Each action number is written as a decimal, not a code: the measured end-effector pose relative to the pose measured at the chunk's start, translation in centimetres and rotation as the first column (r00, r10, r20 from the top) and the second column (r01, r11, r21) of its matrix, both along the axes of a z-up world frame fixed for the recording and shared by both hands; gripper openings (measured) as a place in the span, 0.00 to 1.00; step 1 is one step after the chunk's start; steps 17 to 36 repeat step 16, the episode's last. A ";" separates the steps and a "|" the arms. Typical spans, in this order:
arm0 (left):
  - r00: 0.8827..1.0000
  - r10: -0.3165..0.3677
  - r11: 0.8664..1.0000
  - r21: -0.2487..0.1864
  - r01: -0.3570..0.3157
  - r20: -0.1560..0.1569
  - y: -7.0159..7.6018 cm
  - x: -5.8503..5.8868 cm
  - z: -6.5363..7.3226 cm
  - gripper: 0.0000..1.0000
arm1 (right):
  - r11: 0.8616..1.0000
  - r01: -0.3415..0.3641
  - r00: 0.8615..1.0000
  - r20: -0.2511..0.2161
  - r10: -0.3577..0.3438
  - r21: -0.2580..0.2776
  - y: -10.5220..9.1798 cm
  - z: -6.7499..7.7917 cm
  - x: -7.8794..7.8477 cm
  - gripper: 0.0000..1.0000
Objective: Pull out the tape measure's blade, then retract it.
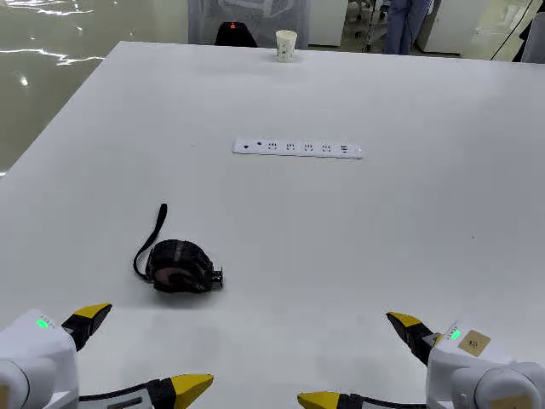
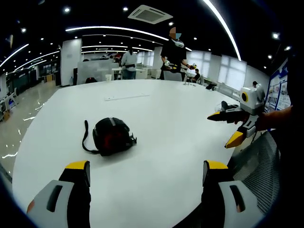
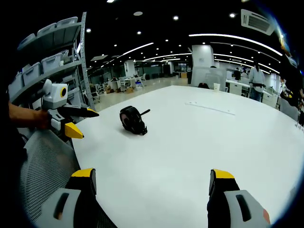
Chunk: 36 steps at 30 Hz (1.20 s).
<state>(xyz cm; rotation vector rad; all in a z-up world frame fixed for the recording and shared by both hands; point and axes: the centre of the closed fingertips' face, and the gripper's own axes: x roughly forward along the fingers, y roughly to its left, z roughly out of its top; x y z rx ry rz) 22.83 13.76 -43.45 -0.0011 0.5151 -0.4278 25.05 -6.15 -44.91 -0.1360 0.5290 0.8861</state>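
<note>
the head view looks forward and down from above the near edge of the white table [image 1: 358, 230]; both gripper views sit low at that edge and look across the top; the left one catches the right gripper [image 2: 218, 132], the right one the left gripper [image 3: 90, 125]; all three share the tape measure [image 1: 179, 266].

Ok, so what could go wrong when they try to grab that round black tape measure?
The round black tape measure rests loose on the smooth white table, so a jaw's push might slide it away. Its black strap loop trails out from it and could snag the open left gripper. The blade's tip looks tiny, so the open right gripper might miss it.
</note>
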 end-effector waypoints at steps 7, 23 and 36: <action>1.000 -0.003 1.000 0.000 0.003 0.002 0.0 0.1 0.1 0.97 | 1.000 0.000 1.000 0.001 0.000 -0.002 -0.1 0.1 0.0 0.99; 1.000 -0.009 1.000 0.001 0.009 0.007 0.0 0.2 0.1 0.98 | 1.000 0.001 1.000 0.003 -0.001 -0.001 0.0 0.2 0.1 0.99; 1.000 -0.009 1.000 0.001 0.009 0.007 0.0 0.2 0.1 0.98 | 1.000 0.001 1.000 0.003 -0.001 -0.001 0.0 0.2 0.1 0.99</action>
